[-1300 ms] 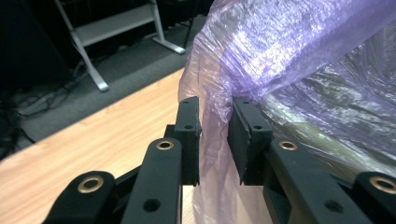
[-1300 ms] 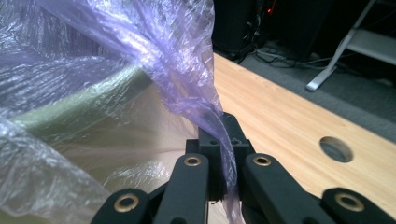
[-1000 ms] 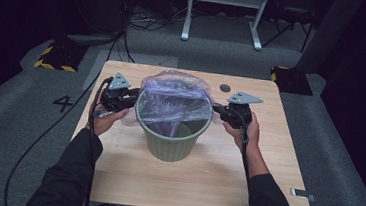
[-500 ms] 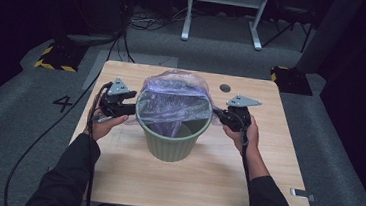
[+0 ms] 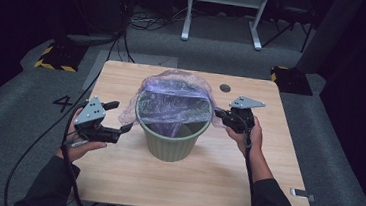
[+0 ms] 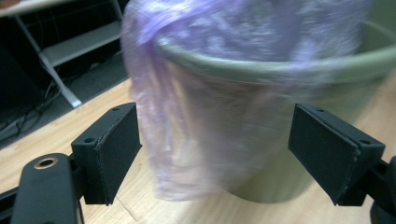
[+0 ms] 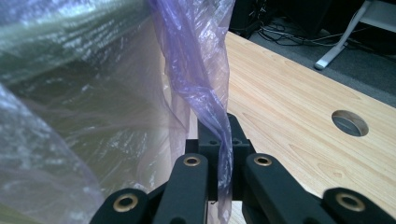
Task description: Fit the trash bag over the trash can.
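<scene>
Pale wooden table (image 5: 199, 184) on grey carpet, dark room all around. Nearest along the front edge: two dark sleeves, reaching in from below. Further in, at the left, left gripper (image 5: 119, 116) held off to the side of the green bin (image 5: 171, 142), jaws spread wide and just been opening, gripping nothing. Seen along its own jaws, left gripper (image 6: 215, 149) brackets the hanging skirt of the purple bag (image 6: 205, 135) without pressing on it, pads standing clear on both sides, bag draped over the bin rim (image 6: 289, 65) and down the outside wall. Mid-table: green bin upright, lined with the thin purple bag (image 5: 173, 102), film stretched across the mouth and puffed up at the far rim. At the right of the bin, right gripper (image 5: 220, 114) clenched on the bag's edge beside the rim, pulling the film outward. From its own camera, right gripper (image 7: 219, 140) pinches a twisted fold of purple film (image 7: 205, 70) between tight-closed jaws. Beyond: round cable hole (image 5: 225, 88) in the tabletop, then a white stand (image 5: 223, 16) and cables on the floor.
</scene>
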